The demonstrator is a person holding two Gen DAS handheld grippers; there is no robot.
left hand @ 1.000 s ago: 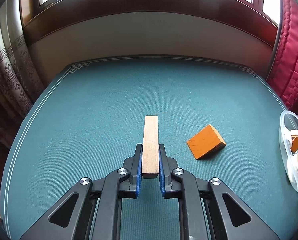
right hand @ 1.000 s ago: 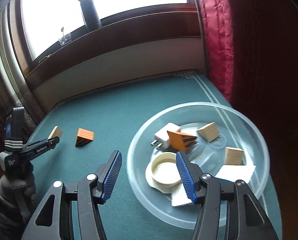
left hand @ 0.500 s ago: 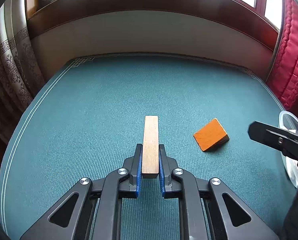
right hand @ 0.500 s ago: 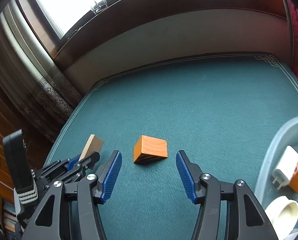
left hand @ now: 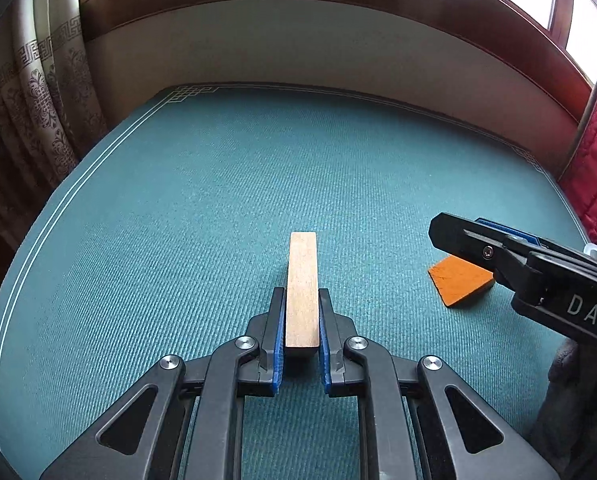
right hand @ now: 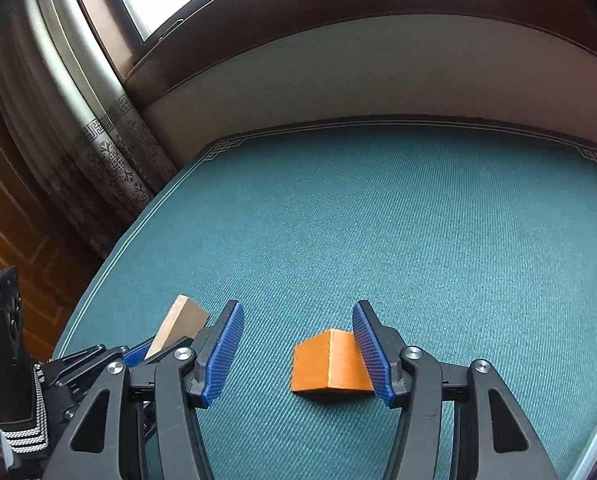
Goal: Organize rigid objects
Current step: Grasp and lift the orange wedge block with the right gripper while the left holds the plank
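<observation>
On the green cloth table [left hand: 178, 208], the left gripper [left hand: 301, 320] clamps the pale wooden block [left hand: 302, 288] aloft for carrying, while the right gripper [right hand: 296, 354] straddles the orange wedge [right hand: 330, 364], jaws spread, seemingly lining up a pick.

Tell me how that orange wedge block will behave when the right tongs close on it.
The orange wedge block looks rigid, so it shouldn't deform. Its sloped faces may let it slip or twist between the open right tongs. Lying flat on the green cloth, it seems unlikely to roll.
</observation>
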